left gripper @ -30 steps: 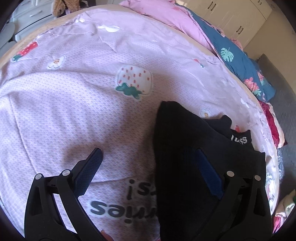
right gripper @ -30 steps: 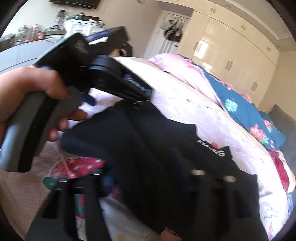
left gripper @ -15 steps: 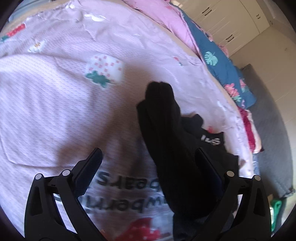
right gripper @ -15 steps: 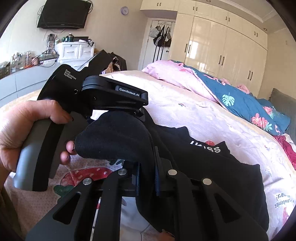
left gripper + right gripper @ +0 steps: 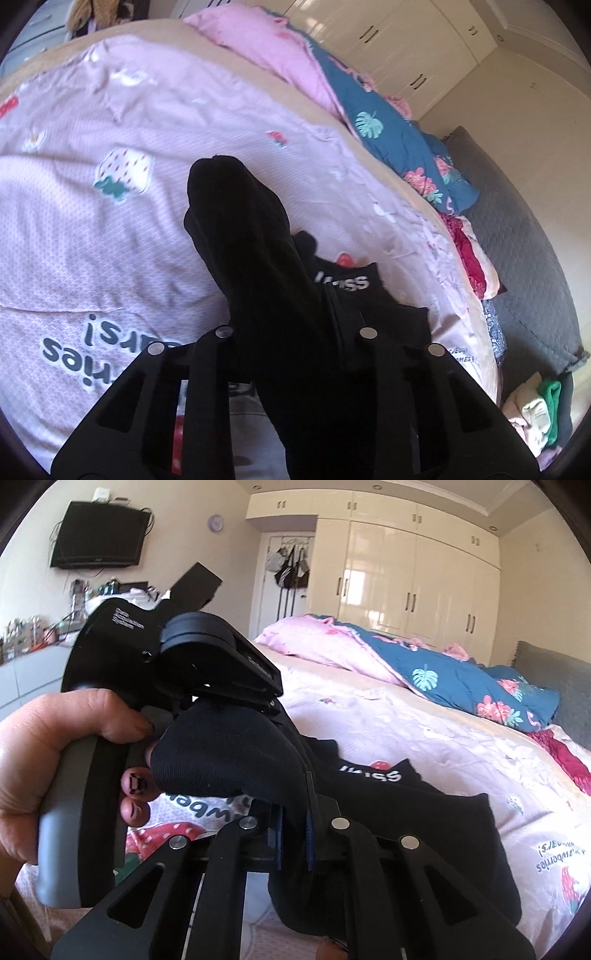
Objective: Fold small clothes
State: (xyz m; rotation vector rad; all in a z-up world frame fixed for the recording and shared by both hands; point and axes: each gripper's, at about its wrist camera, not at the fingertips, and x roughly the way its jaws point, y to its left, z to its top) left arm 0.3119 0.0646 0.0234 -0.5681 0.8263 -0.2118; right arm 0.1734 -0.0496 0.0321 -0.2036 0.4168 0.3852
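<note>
Both grippers pinch the black sock (image 5: 251, 236) at frame centre: left gripper (image 5: 295, 332) and right gripper (image 5: 291, 812) narrowed on it, lifted off the bedsheet (image 5: 110, 229), probably for folding.

We see the left wrist view looking steeply down, close over the bed (image 5: 110, 229). Right wrist view sits low, facing the wardrobe (image 5: 424, 590). Both share the black garment (image 5: 258, 258).
</note>
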